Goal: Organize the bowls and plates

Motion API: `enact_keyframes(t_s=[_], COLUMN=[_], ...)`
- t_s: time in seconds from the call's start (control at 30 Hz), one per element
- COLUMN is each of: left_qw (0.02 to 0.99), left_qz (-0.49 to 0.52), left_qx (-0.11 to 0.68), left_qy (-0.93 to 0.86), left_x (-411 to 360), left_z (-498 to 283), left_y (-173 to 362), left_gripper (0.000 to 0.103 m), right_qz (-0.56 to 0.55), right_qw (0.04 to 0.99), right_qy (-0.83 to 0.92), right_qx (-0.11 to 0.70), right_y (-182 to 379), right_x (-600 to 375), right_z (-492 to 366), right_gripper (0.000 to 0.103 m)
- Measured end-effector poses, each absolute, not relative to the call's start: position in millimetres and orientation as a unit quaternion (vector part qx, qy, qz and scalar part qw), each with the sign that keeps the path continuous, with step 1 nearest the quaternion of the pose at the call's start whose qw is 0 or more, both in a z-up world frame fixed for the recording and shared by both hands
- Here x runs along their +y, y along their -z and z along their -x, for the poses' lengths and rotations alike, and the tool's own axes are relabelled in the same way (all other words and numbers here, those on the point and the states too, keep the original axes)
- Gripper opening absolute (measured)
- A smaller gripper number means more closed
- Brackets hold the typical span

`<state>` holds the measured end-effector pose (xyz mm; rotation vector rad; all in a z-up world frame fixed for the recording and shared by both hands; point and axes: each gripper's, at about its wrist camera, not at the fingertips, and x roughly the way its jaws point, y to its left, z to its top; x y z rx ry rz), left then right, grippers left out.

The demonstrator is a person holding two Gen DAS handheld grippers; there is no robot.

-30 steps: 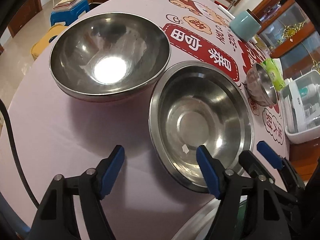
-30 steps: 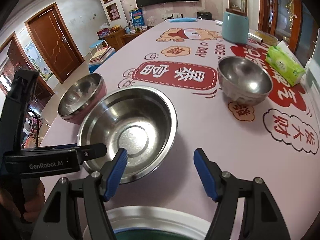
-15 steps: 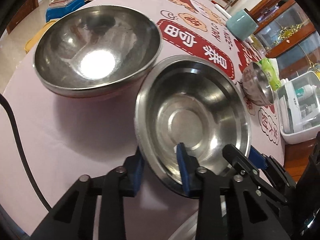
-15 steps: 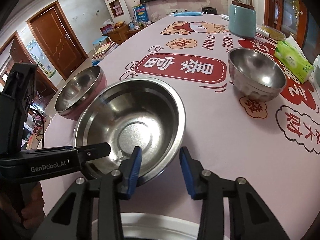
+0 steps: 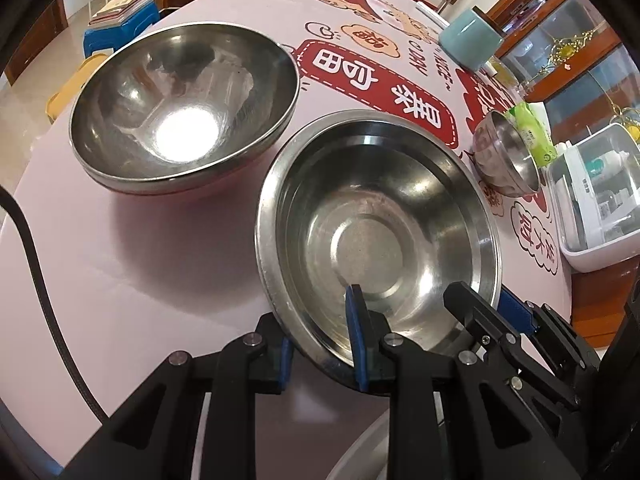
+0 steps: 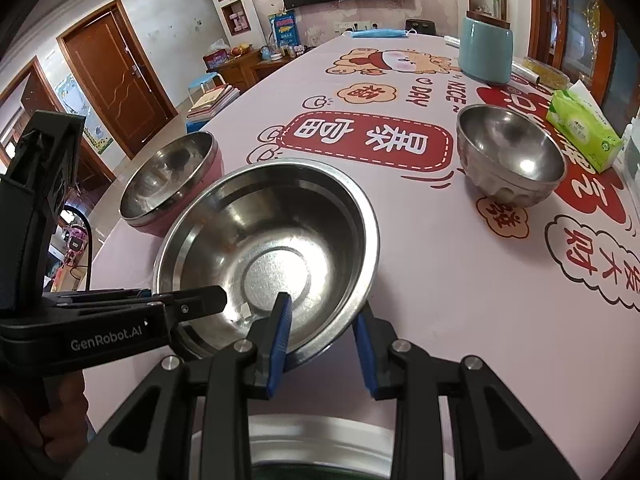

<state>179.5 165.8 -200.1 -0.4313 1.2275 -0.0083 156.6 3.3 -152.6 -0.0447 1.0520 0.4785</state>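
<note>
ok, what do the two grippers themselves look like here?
Both are matte black plastic. The left gripper and right gripper each have two fingers with blue pads and silver pivot pins. White "GenRobot.AI" lettering marks the left one's side; a black cable trails nearby.

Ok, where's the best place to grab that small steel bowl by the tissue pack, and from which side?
Take the small steel bowl by its thin rim, one finger inside, one outside, coming from above on the near side. Its rounded wall offers no flat hold, and the tissue pack crowds the far side.
</note>
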Motion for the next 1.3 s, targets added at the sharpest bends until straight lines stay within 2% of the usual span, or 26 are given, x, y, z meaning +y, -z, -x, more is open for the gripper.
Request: enact_keyframes(t_s=[0.5,1.3], left_qw=[0.817,0.83], left_qz=[0.171,0.154], left_qx=[0.55,0.536], left_qy=[0.028,0.013], left_x=[163.8,207.4], left_z=[-153.4,-44.1], left_y=[167.1,143.6], left_gripper=[0.022,0.022], right_qz=[0.014,0.024], right_qw=[0.854,0.856], right_qy=[-0.211,-0.244], right_qx=[0.475,0.455], right_y=[123.5,105.4], right_x=[-1.3,36.7], right_z=[-124.6,-29.5], right_gripper=[0.031,0.032])
